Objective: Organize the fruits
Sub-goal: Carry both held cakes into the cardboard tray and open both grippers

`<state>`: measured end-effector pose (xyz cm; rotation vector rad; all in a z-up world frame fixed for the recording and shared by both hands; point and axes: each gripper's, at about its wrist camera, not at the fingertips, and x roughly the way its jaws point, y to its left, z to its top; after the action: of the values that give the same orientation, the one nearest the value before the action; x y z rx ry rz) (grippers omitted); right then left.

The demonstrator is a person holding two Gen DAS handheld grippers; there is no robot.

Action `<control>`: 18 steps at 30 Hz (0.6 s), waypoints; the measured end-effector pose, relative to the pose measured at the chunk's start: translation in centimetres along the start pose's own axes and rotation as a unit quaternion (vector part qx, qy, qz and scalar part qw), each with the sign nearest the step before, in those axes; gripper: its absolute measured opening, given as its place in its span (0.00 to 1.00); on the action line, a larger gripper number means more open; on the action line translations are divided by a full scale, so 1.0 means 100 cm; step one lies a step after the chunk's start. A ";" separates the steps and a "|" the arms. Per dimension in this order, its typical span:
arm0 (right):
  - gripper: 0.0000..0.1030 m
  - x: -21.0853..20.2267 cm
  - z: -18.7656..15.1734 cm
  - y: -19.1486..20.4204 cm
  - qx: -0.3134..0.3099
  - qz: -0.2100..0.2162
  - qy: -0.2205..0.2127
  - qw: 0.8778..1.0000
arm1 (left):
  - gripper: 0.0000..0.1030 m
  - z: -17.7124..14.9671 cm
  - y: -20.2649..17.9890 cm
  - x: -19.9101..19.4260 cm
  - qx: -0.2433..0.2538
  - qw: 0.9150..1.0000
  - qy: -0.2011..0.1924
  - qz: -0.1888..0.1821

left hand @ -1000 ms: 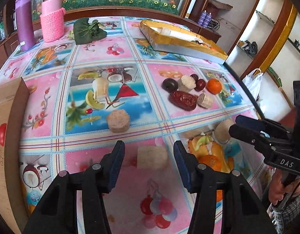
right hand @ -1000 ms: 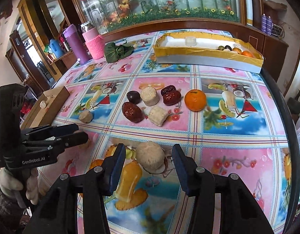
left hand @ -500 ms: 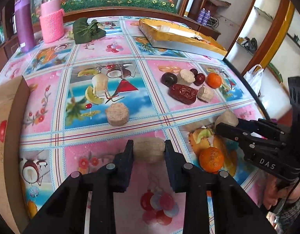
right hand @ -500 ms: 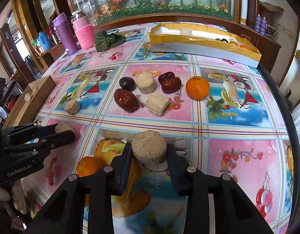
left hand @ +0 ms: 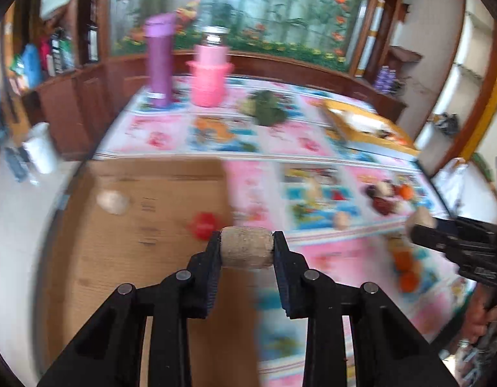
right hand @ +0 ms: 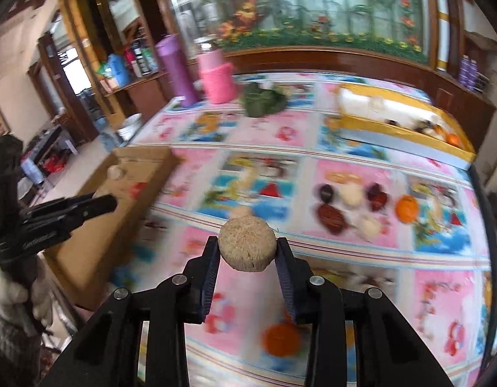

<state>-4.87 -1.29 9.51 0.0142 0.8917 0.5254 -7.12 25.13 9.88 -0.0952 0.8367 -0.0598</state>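
My left gripper [left hand: 247, 251] is shut on a tan cake-like block [left hand: 247, 246] and holds it in the air by the right edge of a cardboard box [left hand: 135, 225]. One pale round piece [left hand: 113, 201] lies in that box. My right gripper [right hand: 247, 251] is shut on a round tan cake [right hand: 247, 247], lifted above the table. Both views are blurred. Dark red dates [right hand: 330, 216], pale cakes [right hand: 351, 193] and an orange [right hand: 406, 204] lie grouped on the patterned tablecloth. The left gripper also shows in the right wrist view [right hand: 96, 204], over the box [right hand: 126, 193].
A yellow tray [right hand: 406, 135] with fruit stands at the back right. A purple flask [left hand: 159, 64], a pink-sleeved jar [left hand: 211, 74] and a green leaf bundle [left hand: 268, 111] stand at the far edge. A tan cake [right hand: 243, 211] lies mid-table. The table's edge runs along the right.
Both grippers have lifted their cakes off the table. Both have swung left, the left one to the cardboard box.
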 end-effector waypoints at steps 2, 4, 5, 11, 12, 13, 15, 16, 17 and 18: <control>0.37 0.012 0.007 0.027 -0.014 0.026 0.006 1.000 | 0.29 0.004 0.035 0.000 -0.011 0.999 0.004 0.036; 0.37 0.028 0.015 0.058 -0.032 0.048 0.012 0.998 | 0.29 0.006 0.067 0.004 -0.030 0.998 0.013 0.057; 0.37 0.036 0.019 0.073 -0.041 0.057 0.014 0.997 | 0.29 0.006 0.080 0.007 -0.039 0.997 0.018 0.063; 0.37 0.091 0.034 0.155 -0.100 0.087 0.039 0.990 | 0.29 0.011 0.136 0.039 -0.100 0.991 0.058 0.060; 0.37 0.100 0.036 0.164 -0.109 0.087 0.045 0.989 | 0.29 0.012 0.139 0.044 -0.106 0.991 0.063 0.056; 0.37 0.112 0.036 0.174 -0.116 0.088 0.055 0.988 | 0.29 0.013 0.142 0.050 -0.110 0.990 0.068 0.053; 0.37 0.130 0.036 0.183 -0.121 0.090 0.075 0.986 | 0.29 0.013 0.143 0.058 -0.114 0.989 0.074 0.051; 0.37 0.140 0.036 0.186 -0.122 0.086 0.084 0.985 | 0.29 0.013 0.142 0.063 -0.113 0.989 0.077 0.048; 0.37 0.148 0.035 0.188 -0.122 0.081 0.091 0.985 | 0.29 0.013 0.140 0.068 -0.111 0.989 0.082 0.046; 0.37 0.155 0.036 0.186 -0.122 0.076 0.097 0.985 | 0.29 0.012 0.139 0.071 -0.109 0.989 0.084 0.046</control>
<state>-2.28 22.58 4.59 -0.1960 1.0161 0.7851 -1.21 38.36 3.95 -0.2597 1.0138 0.1133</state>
